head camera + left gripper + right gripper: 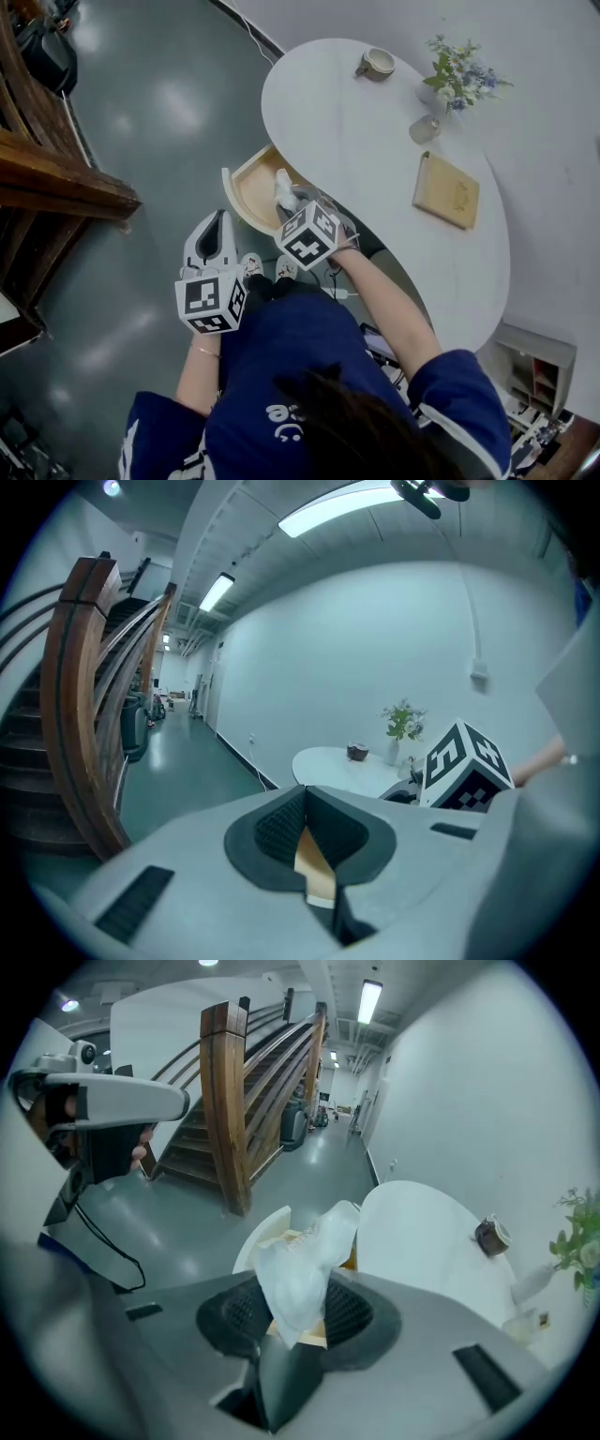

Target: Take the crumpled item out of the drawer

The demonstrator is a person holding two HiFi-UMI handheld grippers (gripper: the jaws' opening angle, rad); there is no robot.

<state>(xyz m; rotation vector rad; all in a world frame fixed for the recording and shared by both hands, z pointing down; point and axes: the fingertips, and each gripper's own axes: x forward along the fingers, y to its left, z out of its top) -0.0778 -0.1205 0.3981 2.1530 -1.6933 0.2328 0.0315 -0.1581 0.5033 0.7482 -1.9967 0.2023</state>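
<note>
Person's dark hair and blue top [300, 403] are filling the bottom of the head view. Both arms are reaching fwd, one gripper each.

R gripper [296, 1312]: jaws are standing partly closed, pads pinching a crumpled white wad [302, 1265] between them. Wad is sticking up and fwd past the tips, thin and slightly see-through. Nothing else is sitting in the jaws.

Wad location: in R gripper's grip, hanging over the open wooden drawer [246, 192] directly below/ahead of the tips. Can't tell whether its lower end is touching the drawer floor.

L gripper [305, 841]: jaws are meeting at the tips, gripping nothing. It is hovering just left of R gripper, apart from it, pointing past the drawer's left front corner and not touching the drawer. R gripper's marker cube [464, 766] is showing close on its right.

Beyond R gripper, fwd and to the right, a white oval table [375, 159] is carrying a mug [377, 64] at the far end. A vase of flowers [455, 80] is standing further right and a tan book [446, 190] nearer. All are sitting well apart from both grippers.

Left of L gripper, wooden stairs [84, 714] are rising from the glossy grey floor [141, 103].
</note>
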